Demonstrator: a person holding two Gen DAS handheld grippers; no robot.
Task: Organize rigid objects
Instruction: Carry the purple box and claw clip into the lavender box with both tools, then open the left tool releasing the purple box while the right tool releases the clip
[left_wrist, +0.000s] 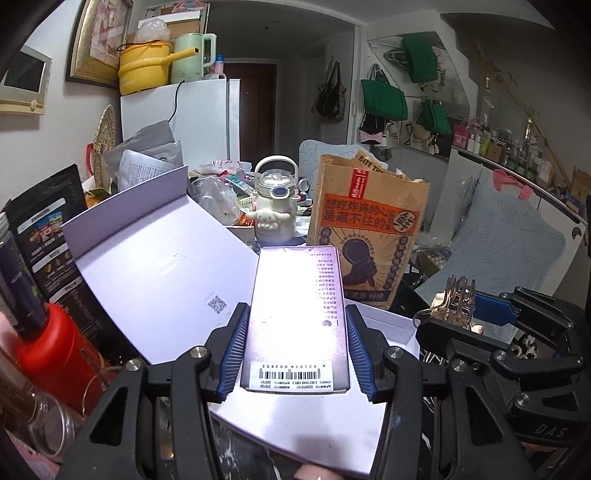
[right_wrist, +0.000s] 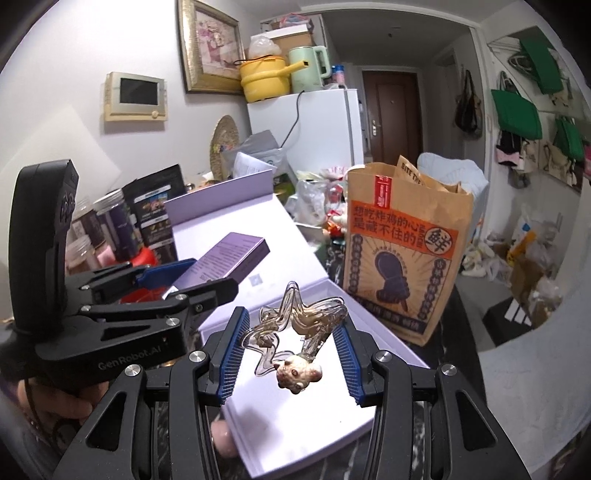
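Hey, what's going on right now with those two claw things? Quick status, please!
Left gripper jaws shut on purple box. Right gripper jaws shut on clear hair claw. Both above open white gift box. Paper bag close beside.

A slim purple box (left_wrist: 299, 317), its barcode label facing up, hangs level above an open lilac gift box (right_wrist: 295, 417), whose lid (left_wrist: 147, 258) stands raised behind it. Just beside it, a clear wavy hair clip (right_wrist: 295, 325) with a small animal-head charm is held over the same tray.

Purple carton (right_wrist: 231, 258), clear smoky hair claw (right_wrist: 295, 325), orange-printed brown bag (right_wrist: 402, 254).
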